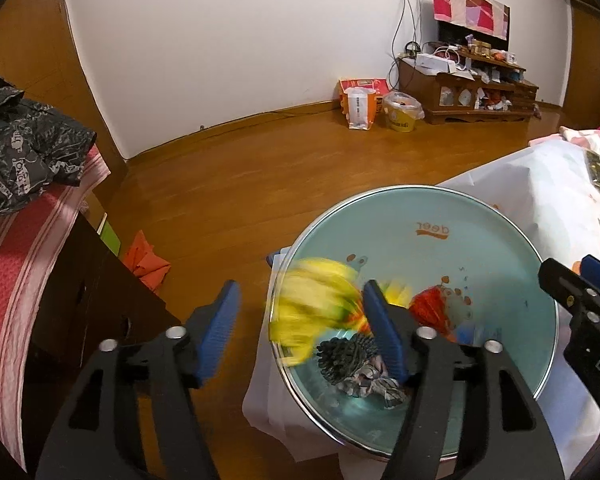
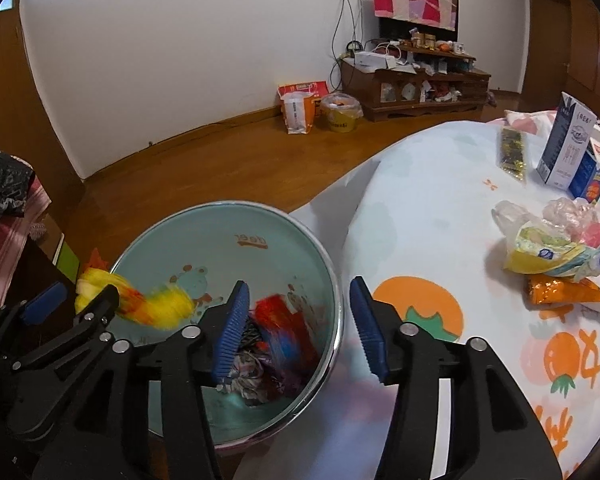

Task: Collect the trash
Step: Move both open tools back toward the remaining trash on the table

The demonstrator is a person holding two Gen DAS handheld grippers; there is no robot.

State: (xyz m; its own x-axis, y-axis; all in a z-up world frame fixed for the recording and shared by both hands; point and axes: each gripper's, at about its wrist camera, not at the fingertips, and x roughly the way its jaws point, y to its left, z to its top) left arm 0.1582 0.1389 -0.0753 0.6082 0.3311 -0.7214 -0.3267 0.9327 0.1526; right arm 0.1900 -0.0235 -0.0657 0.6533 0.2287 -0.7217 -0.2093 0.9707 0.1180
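Observation:
A round bin (image 1: 480, 240) (image 2: 160, 248) with a teal lining and a metal rim stands against the table edge, holding crumpled wrappers (image 1: 348, 360) (image 2: 248, 364). My left gripper (image 1: 304, 320) is open over the bin's left rim. A yellow wrapper (image 1: 312, 308) (image 2: 160, 304) shows blurred in the gap between its fingers, and no pad presses on it. My right gripper (image 2: 300, 332) is open over the bin's right rim. A blurred red wrapper (image 2: 284, 328) (image 1: 432, 308) lies loose inside the bin below it.
On the tablecloth (image 2: 420, 200) to the right lie crumpled plastic bags (image 2: 560, 240), an orange wrapper (image 2: 568, 296), two cartons (image 2: 568, 148) and a dark packet (image 2: 512, 152). A dark cabinet (image 1: 80, 300) with a black jacket (image 1: 20, 152) stands at the left. An orange cloth (image 1: 144, 260) lies on the floor.

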